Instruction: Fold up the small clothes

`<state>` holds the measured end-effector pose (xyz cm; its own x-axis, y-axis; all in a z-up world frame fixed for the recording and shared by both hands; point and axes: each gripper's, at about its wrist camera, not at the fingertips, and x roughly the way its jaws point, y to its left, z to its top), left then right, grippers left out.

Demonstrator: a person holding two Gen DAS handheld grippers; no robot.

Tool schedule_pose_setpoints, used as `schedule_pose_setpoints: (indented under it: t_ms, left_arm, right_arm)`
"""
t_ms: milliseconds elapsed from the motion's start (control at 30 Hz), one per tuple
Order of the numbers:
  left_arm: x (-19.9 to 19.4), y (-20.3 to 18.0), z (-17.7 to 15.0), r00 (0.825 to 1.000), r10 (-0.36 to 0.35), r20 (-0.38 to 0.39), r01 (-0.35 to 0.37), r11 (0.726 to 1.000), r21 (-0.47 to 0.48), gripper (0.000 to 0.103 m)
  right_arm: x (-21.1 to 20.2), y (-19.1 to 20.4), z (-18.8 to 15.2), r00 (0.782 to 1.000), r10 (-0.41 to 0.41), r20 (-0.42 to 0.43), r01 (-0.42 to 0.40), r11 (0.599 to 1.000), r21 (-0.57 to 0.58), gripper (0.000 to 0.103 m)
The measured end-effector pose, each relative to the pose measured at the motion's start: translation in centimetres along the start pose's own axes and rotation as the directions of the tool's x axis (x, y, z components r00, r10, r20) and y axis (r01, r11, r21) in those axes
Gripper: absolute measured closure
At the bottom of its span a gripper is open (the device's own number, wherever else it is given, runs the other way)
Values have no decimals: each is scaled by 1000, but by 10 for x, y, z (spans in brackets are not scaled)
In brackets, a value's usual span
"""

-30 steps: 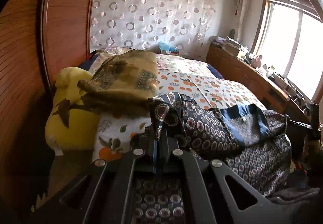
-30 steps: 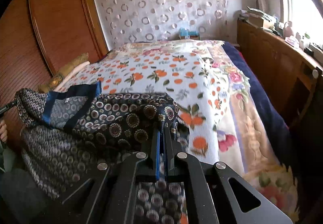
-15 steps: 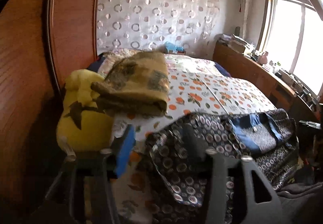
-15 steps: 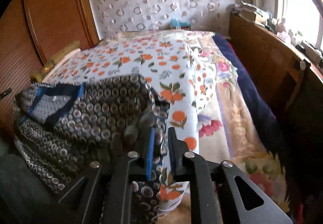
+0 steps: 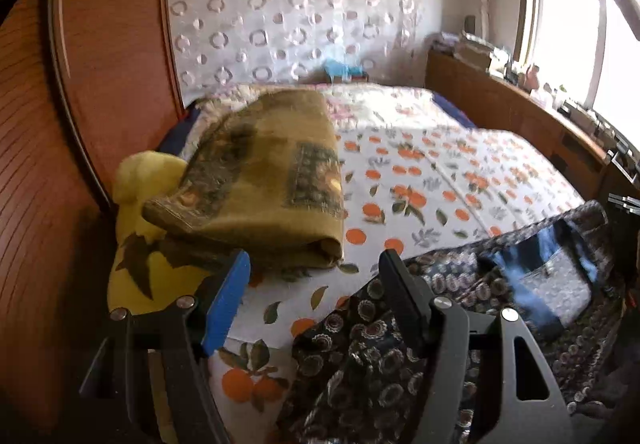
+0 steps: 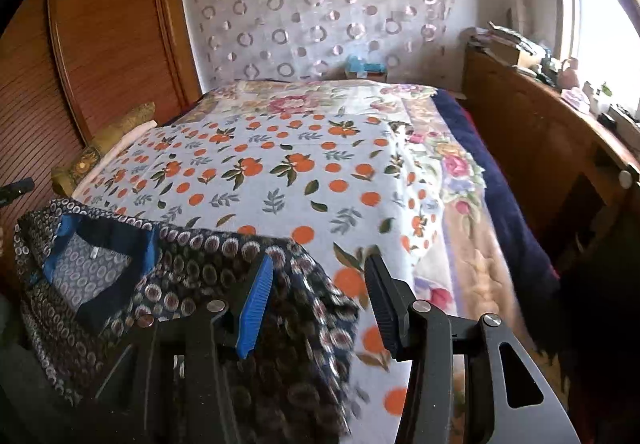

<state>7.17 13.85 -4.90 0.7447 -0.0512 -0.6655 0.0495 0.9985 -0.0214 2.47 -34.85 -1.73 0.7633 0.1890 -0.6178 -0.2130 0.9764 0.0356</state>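
Nearest to us, the left gripper (image 5: 314, 268) has its jaws spreading apart, nothing pinched between them; the dark circle-print garment (image 5: 460, 308) lies just under and beside its black finger, while the blue pad (image 5: 226, 304) sits off the cloth, over the bedspread. Over to the right gripper (image 6: 318, 276): its jaws are opening too, and the garment (image 6: 192, 268) slumps under the blue pad (image 6: 256, 308) with no pinch visible on it, cloth lying loose between and below the fingers.

The garment itself rests on the near edge of the orange-print bedspread (image 6: 280, 172), draping off the front of the bed. Its blue-trimmed neckline (image 6: 100, 256) faces up, a paler circle-print lining showing inside, and the near part hangs down in folds.

Just beyond the garment, along the headboard side of the bedspread, there's a folded olive-brown blanket (image 5: 272, 180) resting partly on a yellow pillow (image 5: 144, 244). The wooden headboard (image 5: 100, 56) rises behind those 2.

Further across the bedspread a floral blanket (image 6: 448, 164) and a dark blue cover (image 6: 504, 196) show along the far side. A wooden cabinet (image 6: 532, 132) runs beside that edge, cluttered on top, under a bright window (image 5: 568, 32). At the back, a curtain with ring patterns (image 6: 320, 12) covers the wall.
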Motion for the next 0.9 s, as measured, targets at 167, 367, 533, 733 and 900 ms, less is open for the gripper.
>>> schedule_pose_setpoints:
  t_ms: [167,367,533,733,900]
  left_arm:
    - [19,-6,-18,997,-19,-79,20,1000,13,35]
    - [30,-9,-42,988,-38,-148,38,999,-5,35]
    - [32,-10,-49,985,-58,-162,56,998,-17,35]
    - [34,-8,-48,985,-82,-153,79,997,-24,43]
    - [29,-20,-49,976,-150,-157,151,988,-1,85]
  right_arm:
    - [27,-5,4,998,6,-59,-6,1000,-14,53]
    - [39,-3,6,994,3,-110,-5,1000,-25,45]
    - [53,-4,4,989,-6,-147,4,1000,-19,39]
    - [59,-1,4,987,8,-158,-14,999,-36,39]
    - [57,4,0,988,40,-149,-50,996,-69,62]
